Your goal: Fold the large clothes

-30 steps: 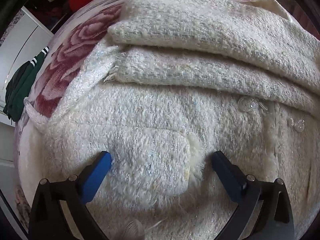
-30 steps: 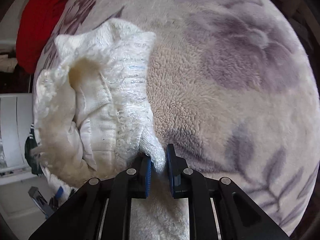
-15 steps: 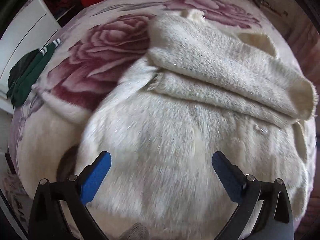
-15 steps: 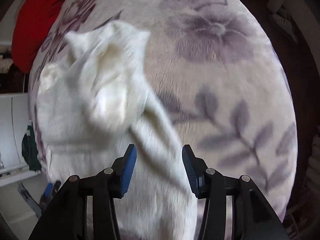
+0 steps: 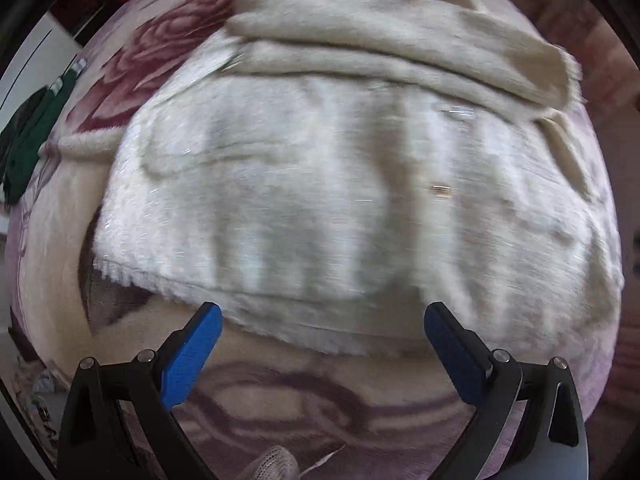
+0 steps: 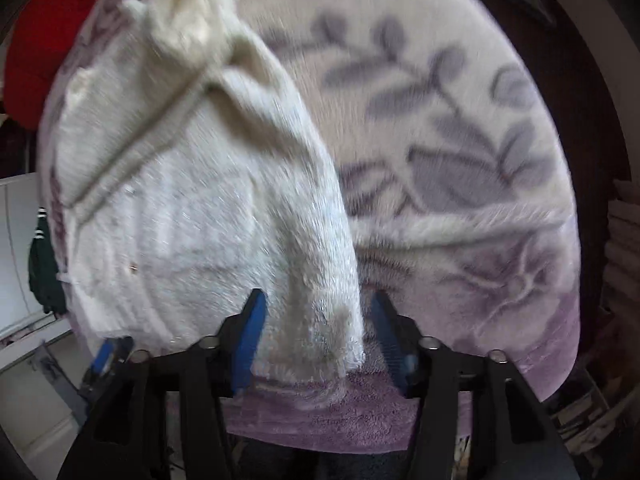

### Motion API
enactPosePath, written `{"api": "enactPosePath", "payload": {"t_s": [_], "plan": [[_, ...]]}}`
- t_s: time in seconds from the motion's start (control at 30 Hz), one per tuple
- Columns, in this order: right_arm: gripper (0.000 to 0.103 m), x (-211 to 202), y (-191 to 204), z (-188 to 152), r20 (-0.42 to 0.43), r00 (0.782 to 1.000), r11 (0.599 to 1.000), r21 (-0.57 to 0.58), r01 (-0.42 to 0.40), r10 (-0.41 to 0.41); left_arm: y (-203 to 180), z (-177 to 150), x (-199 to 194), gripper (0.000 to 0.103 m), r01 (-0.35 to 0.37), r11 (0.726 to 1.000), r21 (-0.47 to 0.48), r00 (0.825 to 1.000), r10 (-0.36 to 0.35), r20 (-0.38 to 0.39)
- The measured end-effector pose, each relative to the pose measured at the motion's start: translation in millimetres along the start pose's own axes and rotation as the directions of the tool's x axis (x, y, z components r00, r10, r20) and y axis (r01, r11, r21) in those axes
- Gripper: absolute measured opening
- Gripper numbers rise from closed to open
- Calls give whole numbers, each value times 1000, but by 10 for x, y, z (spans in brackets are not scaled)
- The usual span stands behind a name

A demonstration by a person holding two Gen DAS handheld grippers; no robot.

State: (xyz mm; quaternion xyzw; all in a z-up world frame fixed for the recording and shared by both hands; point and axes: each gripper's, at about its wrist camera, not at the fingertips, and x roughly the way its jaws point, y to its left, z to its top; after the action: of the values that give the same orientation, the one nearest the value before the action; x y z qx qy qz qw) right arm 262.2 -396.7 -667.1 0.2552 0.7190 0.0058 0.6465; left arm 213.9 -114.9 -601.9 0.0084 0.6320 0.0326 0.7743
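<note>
A large cream fuzzy knit garment (image 5: 328, 184) lies on a floral blanket (image 5: 320, 404), its sleeves folded across the far side. My left gripper (image 5: 322, 344) is open and empty, just before the garment's near hem. In the right wrist view the garment (image 6: 192, 208) lies left of centre, and its near corner (image 6: 320, 320) sits between the open jaws of my right gripper (image 6: 318, 332), not pinched. The left gripper's blue fingertip (image 6: 105, 354) shows at the lower left of that view.
The blanket (image 6: 460, 160) with purple leaves and dark red roses (image 5: 160, 40) covers the bed. A red garment (image 6: 36, 52) lies at the far side. A dark green garment (image 5: 28, 140) hangs at the left beside a white cabinet (image 6: 16, 248).
My right gripper opened and let go of the garment's edge. Both grippers pulled back toward the near side, so the garment's near hem and blanket show in front of the left gripper.
</note>
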Motion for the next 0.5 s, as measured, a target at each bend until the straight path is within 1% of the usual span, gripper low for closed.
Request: {"api": "enactPosePath", "payload": {"t_s": [0.03, 0.1, 0.17, 0.2, 0.23, 0.3, 0.33, 0.37, 0.4, 0.43, 0.47, 0.5], "plan": [[73, -98, 30, 73, 11, 1000, 1000, -6, -11, 12, -115, -19, -43, 103, 5, 1000, 18, 1000, -5, 7], [74, -251, 70, 351, 20, 999, 999, -15, -43, 44, -411, -78, -154, 103, 23, 998, 60, 999, -24, 21], [74, -483, -72, 620, 29, 995, 995, -20, -99, 100, -883, -155, -269, 103, 72, 991, 112, 996, -77, 39], [74, -565, -42, 776, 31, 992, 992, -30, -122, 123, -1024, -166, -295, 103, 92, 988, 128, 994, -98, 39], [75, -665, -107, 908, 30, 989, 989, -43, -140, 142, -1299, -218, -318, 103, 119, 981, 151, 991, -126, 37], [78, -720, -125, 1178, 29, 989, 987, -73, -143, 145, -1740, -295, -311, 103, 169, 969, 182, 984, -177, 27], [81, -726, -192, 1325, 23, 989, 985, -87, -146, 149, -2025, -331, -274, 103, 180, 962, 205, 982, -188, 19], [83, -748, -270, 1454, 13, 987, 983, -100, -156, 159, -2199, -335, -219, 103, 178, 958, 225, 982, -186, 15], [83, -722, -349, 1499, 7, 986, 980, -107, -165, 167, -2488, -361, -112, 103, 152, 954, 257, 987, -161, 12], [86, -720, -436, 1615, -5, 982, 976, -117, -186, 187, -2633, -339, -18, 103, 119, 954, 275, 992, -127, 11], [92, -692, -493, 1652, -14, 979, 971, -125, -203, 203, -2747, -322, 105, 100, 83, 954, 287, 996, -88, 5], [95, -653, -554, 1777, -30, 973, 962, -144, -230, 228, -2836, -317, 251, 89, 48, 956, 289, 999, -46, -13]]}}
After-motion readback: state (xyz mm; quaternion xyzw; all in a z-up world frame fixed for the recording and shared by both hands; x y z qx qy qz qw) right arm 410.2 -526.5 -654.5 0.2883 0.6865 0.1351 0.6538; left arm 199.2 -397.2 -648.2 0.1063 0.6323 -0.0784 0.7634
